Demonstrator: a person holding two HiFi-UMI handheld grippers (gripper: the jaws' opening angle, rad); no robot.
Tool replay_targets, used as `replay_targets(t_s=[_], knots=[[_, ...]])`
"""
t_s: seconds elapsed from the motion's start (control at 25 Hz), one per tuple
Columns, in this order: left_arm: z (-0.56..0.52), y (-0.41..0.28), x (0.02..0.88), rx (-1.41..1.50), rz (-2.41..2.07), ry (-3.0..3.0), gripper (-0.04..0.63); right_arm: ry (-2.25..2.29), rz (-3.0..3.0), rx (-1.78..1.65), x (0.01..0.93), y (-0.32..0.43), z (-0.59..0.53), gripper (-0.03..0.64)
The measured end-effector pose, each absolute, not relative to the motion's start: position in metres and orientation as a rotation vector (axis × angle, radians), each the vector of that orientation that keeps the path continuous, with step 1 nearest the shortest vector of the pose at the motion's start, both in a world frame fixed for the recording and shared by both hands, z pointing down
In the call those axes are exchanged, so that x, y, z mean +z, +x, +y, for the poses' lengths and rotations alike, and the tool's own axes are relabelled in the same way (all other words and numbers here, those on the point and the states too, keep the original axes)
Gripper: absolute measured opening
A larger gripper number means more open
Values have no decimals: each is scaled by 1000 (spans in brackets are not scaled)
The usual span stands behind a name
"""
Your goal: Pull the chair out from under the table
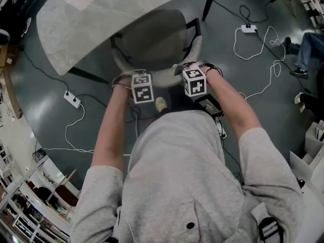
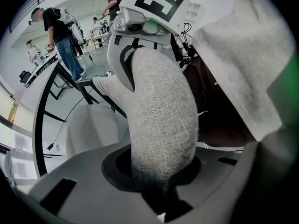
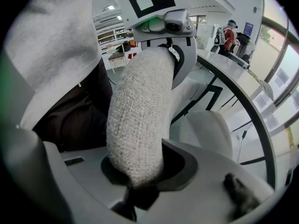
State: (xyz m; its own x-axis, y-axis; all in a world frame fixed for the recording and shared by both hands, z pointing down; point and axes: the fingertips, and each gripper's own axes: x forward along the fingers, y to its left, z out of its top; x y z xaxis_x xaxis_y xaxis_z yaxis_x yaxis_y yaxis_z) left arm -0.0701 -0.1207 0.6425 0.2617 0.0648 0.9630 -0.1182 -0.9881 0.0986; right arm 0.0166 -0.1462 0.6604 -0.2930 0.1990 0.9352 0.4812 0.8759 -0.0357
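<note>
Gripping the chair point(image 1: 157, 44) by the fabric top edge of its back, the left tongs point(image 1: 132, 76) and right tongs point(image 1: 185, 69) are each clenched on that edge, side by side. The seat's far end sits under the tabletop point(image 1: 76, 29).

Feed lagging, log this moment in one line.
left gripper: shut on chair back | right gripper: same | chair: partly under table

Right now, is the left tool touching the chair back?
Touching. In the left gripper view the grey fabric chair back runs down between the left tool's jaws, which press on it.
</note>
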Motion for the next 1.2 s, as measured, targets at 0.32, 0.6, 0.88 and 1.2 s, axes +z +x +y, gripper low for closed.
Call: replay_targets(t_s=[0.32, 0.6, 0.88, 1.2], knots=[[-101, -65, 642, 1831, -56, 2370, 107, -480, -1868, -299, 661, 22, -128, 98], [-89, -56, 642, 1804, -86, 2358, 106, -485, -1827, -316, 662, 31, -120, 98], [-81, -51, 643, 1811, -53, 2362, 106, -456, -1829, -299, 664, 37, -111, 98], [-54, -47, 643, 1824, -17, 2367, 107, -443, -1840, -269, 662, 40, -81, 98]])
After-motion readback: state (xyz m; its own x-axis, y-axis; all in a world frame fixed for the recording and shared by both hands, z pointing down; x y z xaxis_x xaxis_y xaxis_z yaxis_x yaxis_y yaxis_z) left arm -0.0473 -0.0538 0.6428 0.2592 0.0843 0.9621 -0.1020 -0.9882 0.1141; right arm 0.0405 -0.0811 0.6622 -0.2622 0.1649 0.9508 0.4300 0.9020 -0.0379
